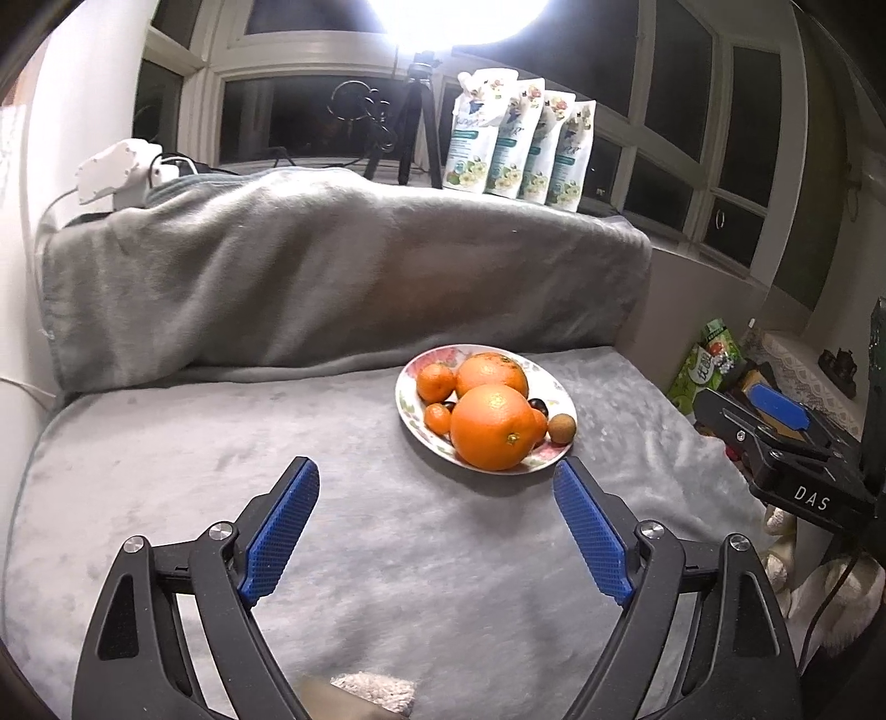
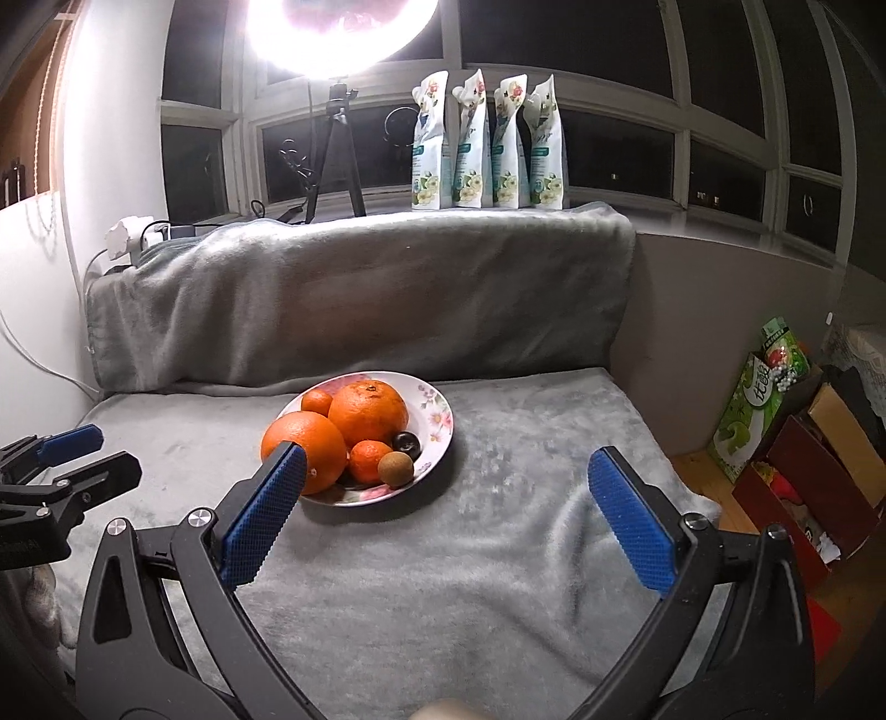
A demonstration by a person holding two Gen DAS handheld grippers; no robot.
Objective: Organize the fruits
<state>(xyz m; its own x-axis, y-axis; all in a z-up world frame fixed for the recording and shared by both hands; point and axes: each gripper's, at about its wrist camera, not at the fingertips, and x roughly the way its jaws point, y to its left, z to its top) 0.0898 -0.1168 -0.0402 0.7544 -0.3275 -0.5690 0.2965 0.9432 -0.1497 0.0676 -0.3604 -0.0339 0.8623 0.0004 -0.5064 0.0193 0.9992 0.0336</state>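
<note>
Holding left gripper (image 1: 436, 476) and right gripper (image 2: 446, 465) spread, empty, short of flowered ceramic plate (image 2: 437, 426) bearing 2 oranges; seemingly finished.

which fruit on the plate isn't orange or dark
The small brown kiwi at the plate's near right rim. The others are oranges, tangerines and one dark plum.

In the right wrist view, the right tool's left finger (image 2: 260, 515) covers the lower edge of the nearer large orange (image 2: 302, 443). The dark round fruit (image 2: 403, 442) sits half behind the kiwi (image 2: 395, 468); its kind cannot be told. In the left wrist view it (image 1: 536, 407) peeks from behind the big orange (image 1: 493, 426). The print on the four pouches (image 1: 520, 144) is too small to read, and the ring light (image 1: 459, 16) is blown out and cut by the top edge.
</note>
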